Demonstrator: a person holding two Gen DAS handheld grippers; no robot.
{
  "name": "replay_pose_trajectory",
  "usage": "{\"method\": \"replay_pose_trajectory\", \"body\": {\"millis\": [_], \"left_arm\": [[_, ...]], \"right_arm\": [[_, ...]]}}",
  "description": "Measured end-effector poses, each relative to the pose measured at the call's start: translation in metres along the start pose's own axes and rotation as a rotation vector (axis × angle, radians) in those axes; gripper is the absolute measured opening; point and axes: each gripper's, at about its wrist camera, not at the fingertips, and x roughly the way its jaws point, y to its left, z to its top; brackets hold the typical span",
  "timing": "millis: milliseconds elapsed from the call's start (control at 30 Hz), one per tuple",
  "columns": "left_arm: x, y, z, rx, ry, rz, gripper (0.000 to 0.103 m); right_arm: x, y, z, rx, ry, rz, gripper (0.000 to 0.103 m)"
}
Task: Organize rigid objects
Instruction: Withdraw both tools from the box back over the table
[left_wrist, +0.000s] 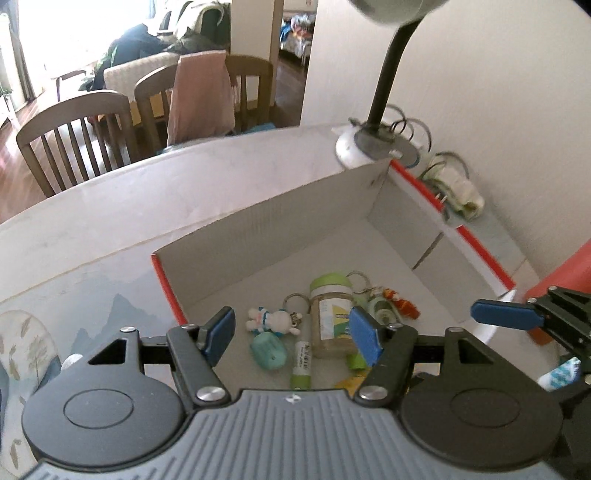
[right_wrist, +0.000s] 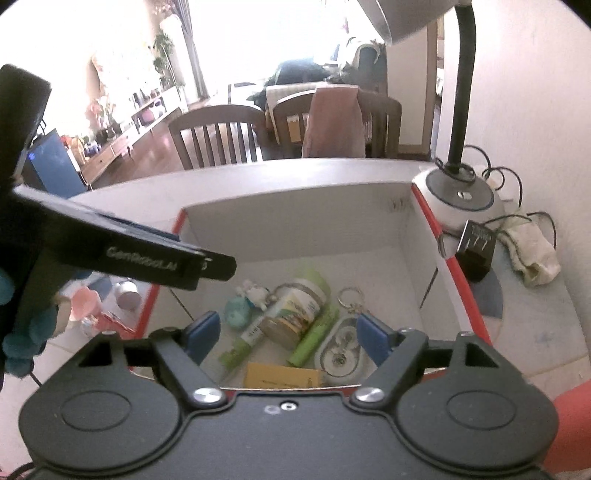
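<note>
Both the left gripper (left_wrist: 291, 334) and right gripper (right_wrist: 286, 334) hover with jaws wide apart and empty above the box (right_wrist: 295, 229), where 1 jar (right_wrist: 293, 308) lies collected among trinkets.

lamp (left_wrist: 388, 74): shade cut by top edge | yellow card (right_wrist: 282, 376): near edge hidden behind box wall | jar (left_wrist: 330, 321): label unreadable

Beyond your white tabletop (left_wrist: 155, 206) stand dark wooden slat-back chairs (left_wrist: 74, 136), one draped with a pink cloth (left_wrist: 201, 99). A plain cream wall (left_wrist: 498, 92) rises at your right, behind a black gooseneck desk lamp (right_wrist: 460, 110). Bright daylight washes out what may be a window (right_wrist: 240, 44); reddish wooden floor (left_wrist: 14, 170) shows at left.
</note>
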Motion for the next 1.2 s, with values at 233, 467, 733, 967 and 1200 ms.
{"method": "replay_pose_trajectory", "body": {"millis": [233,467,733,967,1200], "left_arm": [[-0.04,0.012,-0.015,-0.018,-0.07,-0.038,0.068],[-0.077,0.036,-0.037,-0.021,-0.124,-0.069,0.068],[-0.11,0.073,-0.07,-0.01,-0.153,-0.088,0.077],[-0.131,0.117,-0.099,-0.033,-0.164,-0.101,0.082],[-0.145,0.164,-0.125,-0.04,-0.181,-0.093,0.085]], "right_arm": [[-0.025,0.023,-0.002,0.021,-0.065,-0.008,0.085],[-0.04,0.054,-0.007,0.065,-0.115,0.001,0.088],[-0.045,0.104,-0.017,0.091,-0.137,0.005,0.093],[-0.039,0.144,-0.022,0.107,-0.145,0.016,0.097],[-0.028,0.176,-0.027,0.098,-0.132,0.016,0.098]]}}
